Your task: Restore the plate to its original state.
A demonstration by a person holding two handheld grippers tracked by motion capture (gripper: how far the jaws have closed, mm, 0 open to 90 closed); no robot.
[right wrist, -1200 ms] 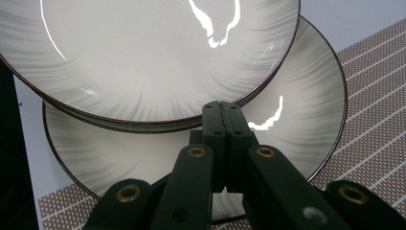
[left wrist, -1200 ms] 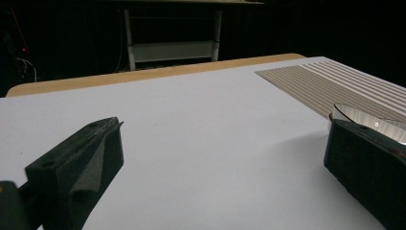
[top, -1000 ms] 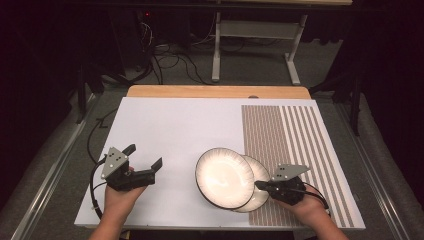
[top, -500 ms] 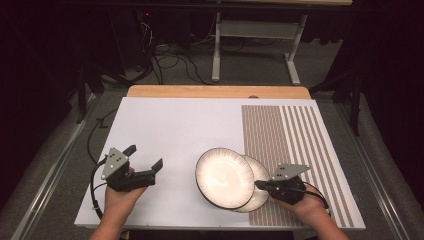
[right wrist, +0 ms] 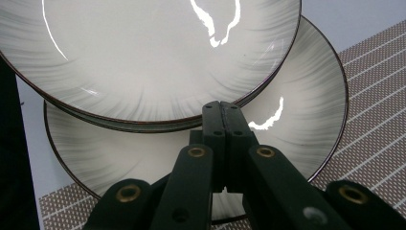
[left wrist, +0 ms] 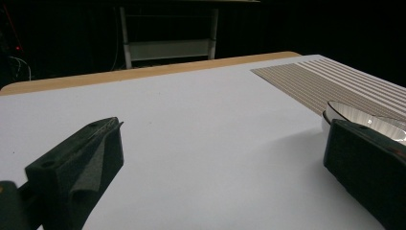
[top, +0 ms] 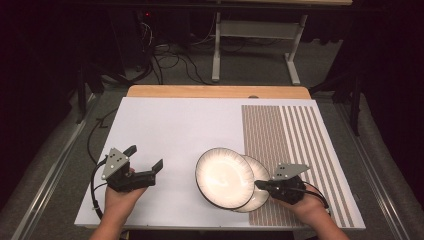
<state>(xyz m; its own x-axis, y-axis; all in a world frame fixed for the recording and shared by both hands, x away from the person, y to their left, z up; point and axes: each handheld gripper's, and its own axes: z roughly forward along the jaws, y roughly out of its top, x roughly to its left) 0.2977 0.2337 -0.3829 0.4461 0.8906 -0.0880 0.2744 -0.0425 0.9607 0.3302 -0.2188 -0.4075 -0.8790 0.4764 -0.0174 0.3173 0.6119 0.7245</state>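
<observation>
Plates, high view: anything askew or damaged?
The upper plate sits off-centre on the lower plate, shifted toward the left gripper, so the stack is askew. No chips or spills visible. The right gripper, jaws shut, rests over the lower plate's face.

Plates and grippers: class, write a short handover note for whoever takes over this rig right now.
Left gripper: open, holding nothing, over the white sheet left of the plates.
Right gripper: fingers pressed together, their tips at the near edge of the upper plate, above the lower plate. Whether they touch it cannot be told.
Things: two plates overlap, the upper one shifted left, across the edge of the striped mat.
Done: nothing lifted or separated.
Left: probably moving the upper plate off the lower one.
</observation>
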